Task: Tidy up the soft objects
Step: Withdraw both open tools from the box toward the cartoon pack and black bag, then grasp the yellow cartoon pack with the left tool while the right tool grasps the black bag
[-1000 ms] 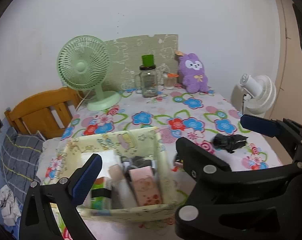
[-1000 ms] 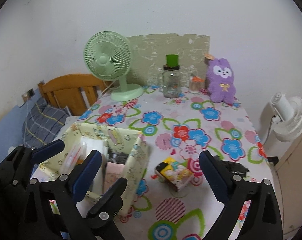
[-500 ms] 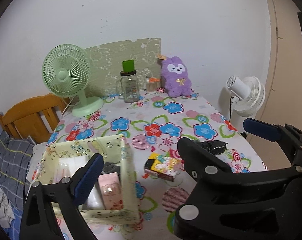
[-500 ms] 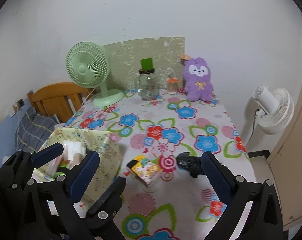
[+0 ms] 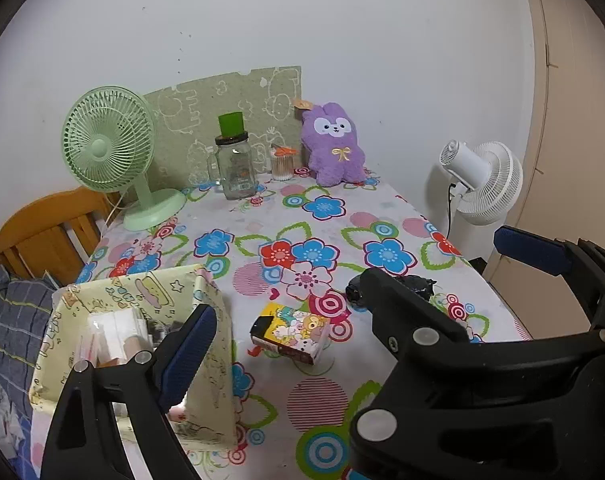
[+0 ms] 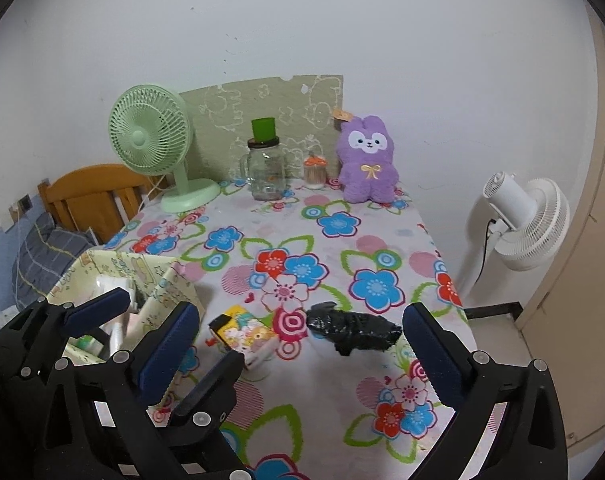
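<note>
Holding both grippers above the near edge of the floral tablecloth (image 6: 334, 392), both empty. We take the yellow fabric bin (image 5: 142, 292) as landmark.

Left gripper (image 5: 354, 292): jaws wide apart, nothing between them. Its left finger (image 5: 186, 352) sits over the bin's right wall in the left wrist view; the right finger reaches toward the table's right edge.

Right gripper (image 6: 298, 352): jaws also wide apart, nothing clamped. The left gripper shows in its view at lower left, over the bin.

Soft items:
- Black crumpled soft item (image 6: 354, 330): flat on the cloth, well right of the bin, between the right gripper's fingers in that view but not touched. In the left wrist view it is partly hidden behind the right gripper's body.
- Purple plush bunny (image 6: 366, 160): upright at the far edge of the table against the wall, well apart from the bin.

Other:
- Cartoon-printed box (image 5: 290, 334): lying flat just right of the bin, between bin and black item, touching neither.
- Bin holds white and pink packets (image 5: 114, 332), standing roughly upright; we cannot tell exactly what they are.
- Green desk fan (image 5: 110, 148): far-left corner, beyond the bin.
- Glass jar with green cup on top (image 5: 234, 160) and a small orange-lidded jar (image 5: 282, 162): far edge, between fan and bunny.
- White floor fan (image 6: 522, 220): off the table on the right.
- Wooden headboard (image 5: 42, 232): left of the table, behind the bin.
</note>
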`<state>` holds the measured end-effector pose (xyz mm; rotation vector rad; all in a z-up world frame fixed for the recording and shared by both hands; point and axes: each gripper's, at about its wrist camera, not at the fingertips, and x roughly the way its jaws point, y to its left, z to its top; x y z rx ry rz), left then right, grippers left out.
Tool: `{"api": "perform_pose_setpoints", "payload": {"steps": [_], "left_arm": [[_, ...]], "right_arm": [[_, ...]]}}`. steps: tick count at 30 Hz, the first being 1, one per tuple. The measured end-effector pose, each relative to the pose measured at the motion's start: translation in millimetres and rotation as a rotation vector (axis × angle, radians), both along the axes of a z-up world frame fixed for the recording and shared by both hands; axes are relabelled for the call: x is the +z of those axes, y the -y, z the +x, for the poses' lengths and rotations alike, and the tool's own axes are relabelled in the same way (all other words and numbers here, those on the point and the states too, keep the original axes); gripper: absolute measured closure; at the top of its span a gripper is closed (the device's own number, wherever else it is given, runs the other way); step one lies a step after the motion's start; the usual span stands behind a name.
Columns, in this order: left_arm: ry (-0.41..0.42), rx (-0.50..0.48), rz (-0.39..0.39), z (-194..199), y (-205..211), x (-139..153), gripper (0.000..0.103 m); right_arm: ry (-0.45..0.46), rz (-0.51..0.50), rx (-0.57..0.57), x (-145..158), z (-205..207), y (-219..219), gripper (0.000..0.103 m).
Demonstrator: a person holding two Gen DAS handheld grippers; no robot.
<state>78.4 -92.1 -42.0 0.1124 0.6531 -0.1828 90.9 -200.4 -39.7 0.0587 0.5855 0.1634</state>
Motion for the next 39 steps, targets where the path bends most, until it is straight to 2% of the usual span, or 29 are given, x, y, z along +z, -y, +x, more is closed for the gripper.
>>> {"api": "perform_pose_setpoints", "payload": {"steps": [8, 13, 25, 32, 39], "left_arm": [[-0.024, 0.025, -0.032, 8.7, 11.6, -17.2, 0.010], [-0.044, 0.045, -0.021, 15.8, 19.9, -28.2, 0.010], [-0.109, 0.089, 0.001, 42.0, 34.0, -57.4, 0.010], [-0.141, 0.161, 0.005, 63.2, 32.2, -74.8, 0.009], [-0.189, 0.223, -0.010, 80.7, 24.9, -90.7, 0.009]], "right_arm": [[-0.037, 0.011, -0.004, -17.2, 8.0, 11.6, 0.000], [-0.052, -0.009, -0.020, -28.2, 14.5, 18.7, 0.000], [-0.108, 0.030, -0.034, -62.4, 41.3, 34.7, 0.000], [-0.144, 0.059, -0.039, -80.9, 64.8, 38.4, 0.000], [-0.121, 0.029, -0.063, -89.2, 82.6, 33.4, 0.000]]}}
